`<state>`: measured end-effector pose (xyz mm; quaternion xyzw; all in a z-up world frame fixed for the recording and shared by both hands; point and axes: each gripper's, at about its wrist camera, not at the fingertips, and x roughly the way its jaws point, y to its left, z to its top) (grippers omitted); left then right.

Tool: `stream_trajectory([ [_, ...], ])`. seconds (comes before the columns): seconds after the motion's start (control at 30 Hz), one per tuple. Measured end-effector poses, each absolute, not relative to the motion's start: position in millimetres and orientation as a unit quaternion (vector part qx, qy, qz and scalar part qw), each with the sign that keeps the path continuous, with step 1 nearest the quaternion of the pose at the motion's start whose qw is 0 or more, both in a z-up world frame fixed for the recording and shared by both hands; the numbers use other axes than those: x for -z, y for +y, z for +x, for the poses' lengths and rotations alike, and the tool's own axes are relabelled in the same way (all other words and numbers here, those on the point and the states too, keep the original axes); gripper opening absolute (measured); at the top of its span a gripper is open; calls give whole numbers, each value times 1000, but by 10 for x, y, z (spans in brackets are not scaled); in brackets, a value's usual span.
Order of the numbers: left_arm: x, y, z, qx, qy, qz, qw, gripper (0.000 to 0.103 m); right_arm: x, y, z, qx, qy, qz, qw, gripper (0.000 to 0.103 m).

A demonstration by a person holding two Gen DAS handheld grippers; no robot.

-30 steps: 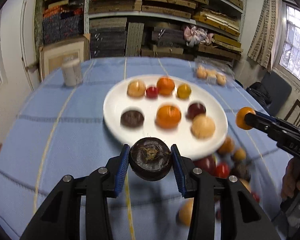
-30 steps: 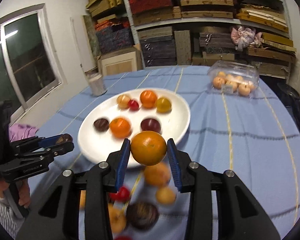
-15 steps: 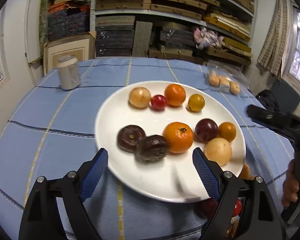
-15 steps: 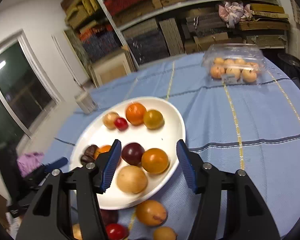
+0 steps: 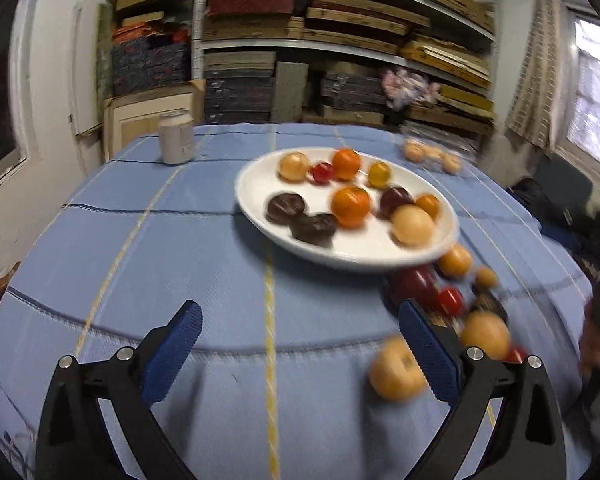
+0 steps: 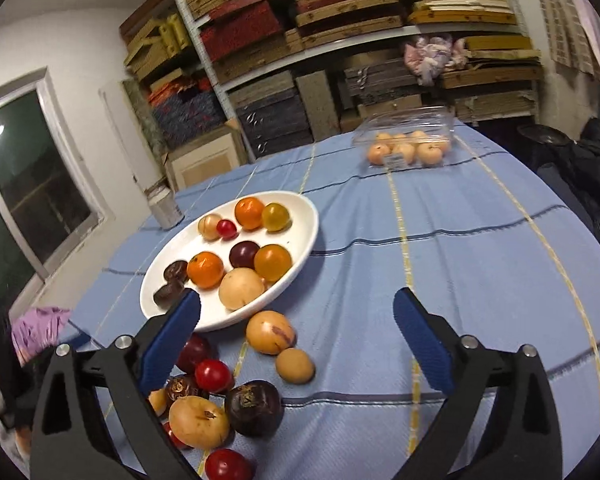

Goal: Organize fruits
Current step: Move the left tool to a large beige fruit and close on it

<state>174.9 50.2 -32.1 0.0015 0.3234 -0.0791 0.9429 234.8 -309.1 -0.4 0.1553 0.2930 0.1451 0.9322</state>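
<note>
loose fruits | on cloth, lower-left of spread right tongs

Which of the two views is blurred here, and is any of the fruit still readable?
Left wrist view: motion-smeared, worst on the loose fruit beside the plate; fisheye bends the shelves. Right wrist view: sharp, plate fruit and loose fruit distinct, clamshell slightly soft.

I'm looking into a storeroom doubling as a home dining corner: shelves across the top of the frame are crammed with stacked flat boxes and folded fabrics, a cardboard carton sits at centre left, and a round table in blue checked cloth fills the foreground, window at far left.
</note>
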Motion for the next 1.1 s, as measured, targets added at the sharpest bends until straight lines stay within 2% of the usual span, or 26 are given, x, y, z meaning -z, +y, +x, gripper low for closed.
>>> stream_trajectory([
  [0.2, 380, 171, 1617, 115, 317, 67, 939, 99, 92, -3248, 2363, -137, 309, 196, 920, 95],
  [0.37, 573, -1, 1756, 107, 367, 112, 917, 99, 99, -3245, 2363, -140, 308, 195, 920, 95],
  [0.5, 633, 234, 1904, 74, 397, 66, 912, 100, 110, -3251, 2362, -142, 310, 197, 919, 96],
  [0.67, 597, 541, 1941, 38, 392, 10, 919, 100, 84, -3174, 2324, -150, 311, 183, 921, 96],
  [0.97, 604, 418, 1951, 51, 397, 41, 916, 100, 130, -2838, 1953, -189, 316, 101, 924, 96],
  [1.07, 584, 400, 1929, 54, 387, 36, 920, 96, 151, -2728, 1906, -197, 316, 76, 925, 96],
  [1.1, 578, 378, 1929, 57, 386, 39, 920, 88, 154, -2688, 1891, -199, 315, 67, 926, 96],
])
